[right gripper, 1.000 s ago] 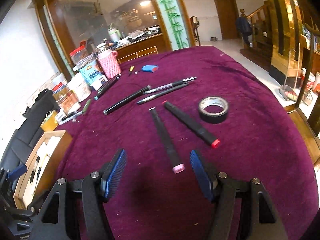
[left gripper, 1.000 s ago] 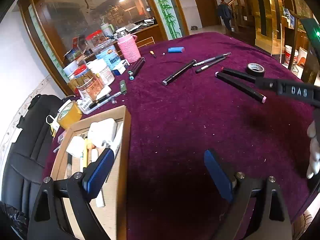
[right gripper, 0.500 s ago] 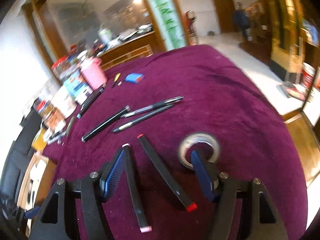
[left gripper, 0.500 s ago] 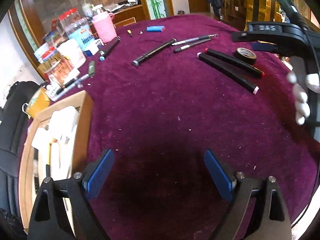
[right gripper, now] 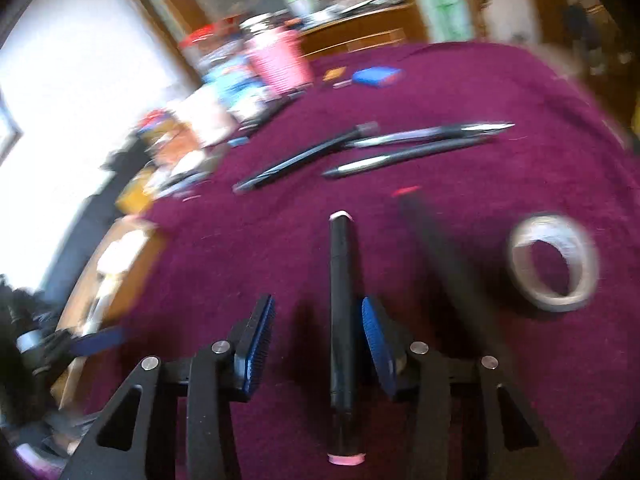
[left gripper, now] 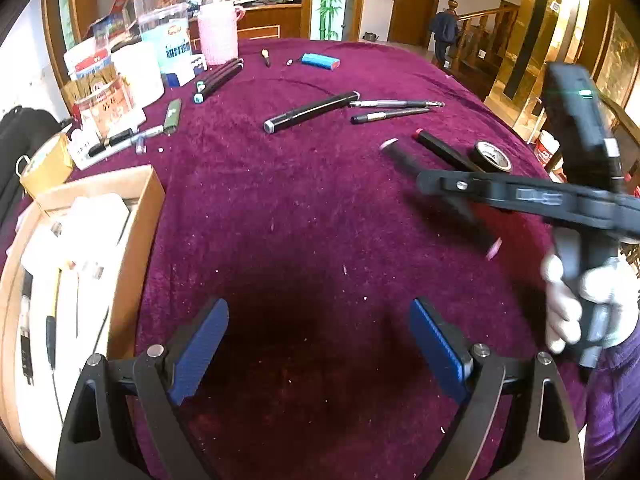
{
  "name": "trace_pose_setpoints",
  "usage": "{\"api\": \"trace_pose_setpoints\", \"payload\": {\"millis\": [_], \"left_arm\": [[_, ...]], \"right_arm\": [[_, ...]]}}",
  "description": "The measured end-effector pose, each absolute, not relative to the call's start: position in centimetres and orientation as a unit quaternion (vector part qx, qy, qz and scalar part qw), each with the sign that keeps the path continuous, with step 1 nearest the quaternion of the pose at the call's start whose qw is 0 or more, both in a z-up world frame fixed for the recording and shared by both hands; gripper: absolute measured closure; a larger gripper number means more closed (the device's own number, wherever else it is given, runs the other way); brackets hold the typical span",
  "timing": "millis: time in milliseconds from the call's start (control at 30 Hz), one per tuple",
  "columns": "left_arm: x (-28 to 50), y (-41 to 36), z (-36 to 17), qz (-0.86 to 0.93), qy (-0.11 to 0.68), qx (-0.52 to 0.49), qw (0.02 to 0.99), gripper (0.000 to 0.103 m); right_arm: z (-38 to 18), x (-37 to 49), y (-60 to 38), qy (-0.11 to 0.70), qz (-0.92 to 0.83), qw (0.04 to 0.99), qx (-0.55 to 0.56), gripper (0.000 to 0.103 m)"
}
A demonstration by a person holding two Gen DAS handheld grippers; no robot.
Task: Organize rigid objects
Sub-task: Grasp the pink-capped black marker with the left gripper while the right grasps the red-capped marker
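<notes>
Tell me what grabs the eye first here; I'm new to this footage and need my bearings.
The deep purple velvet tablecloth dominates, strewn with pens. In the right wrist view, the right tongs have just been closing around a black marker with pink end caps, one pad against it, the other apart. Right of it lie a blurred red-tipped black marker and a roll of black tape; an open cardboard box sits at the table's left edge.

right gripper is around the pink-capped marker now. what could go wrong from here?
1. The right gripper has just been closing around the black pink-capped marker, but only the right pad looks close to it; the left stands clear, so the marker may roll or skew.
2. The black red-capped marker and grey tape roll lie just beside it and could get knocked.
</notes>
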State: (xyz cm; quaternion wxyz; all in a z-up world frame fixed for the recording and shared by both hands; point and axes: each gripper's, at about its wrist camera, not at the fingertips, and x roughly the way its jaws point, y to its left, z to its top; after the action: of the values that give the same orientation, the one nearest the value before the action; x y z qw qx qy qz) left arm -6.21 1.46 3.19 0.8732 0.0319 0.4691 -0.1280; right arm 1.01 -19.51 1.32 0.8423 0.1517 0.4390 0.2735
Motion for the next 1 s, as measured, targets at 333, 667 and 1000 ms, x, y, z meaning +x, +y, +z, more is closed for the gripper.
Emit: {"api": "trace_pose_setpoints", "payload": {"millis": [333, 667, 1000], "left_arm": [[-3.8, -0.7, 2.2, -0.155, 0.493, 0.011, 0.856, 0.012], [-1.3, -4.0, 0.9, -0.128, 0.477, 0.072, 0.866, 0.039], [-2.2, -0.6, 1.6, -0.145, 0.499, 0.040, 0.853, 0.083]], "right_arm": [[3.8, 0.2, -24.3, 0.364, 0.131, 0.909, 0.156, 0.054], [1.8, 1.4, -23.8, 0.414, 0.108, 0.895, 0.129, 0.056], [1.3, 1.1, -21.9, 0.434, 0.096, 0.892, 0.083, 0.086]]}}
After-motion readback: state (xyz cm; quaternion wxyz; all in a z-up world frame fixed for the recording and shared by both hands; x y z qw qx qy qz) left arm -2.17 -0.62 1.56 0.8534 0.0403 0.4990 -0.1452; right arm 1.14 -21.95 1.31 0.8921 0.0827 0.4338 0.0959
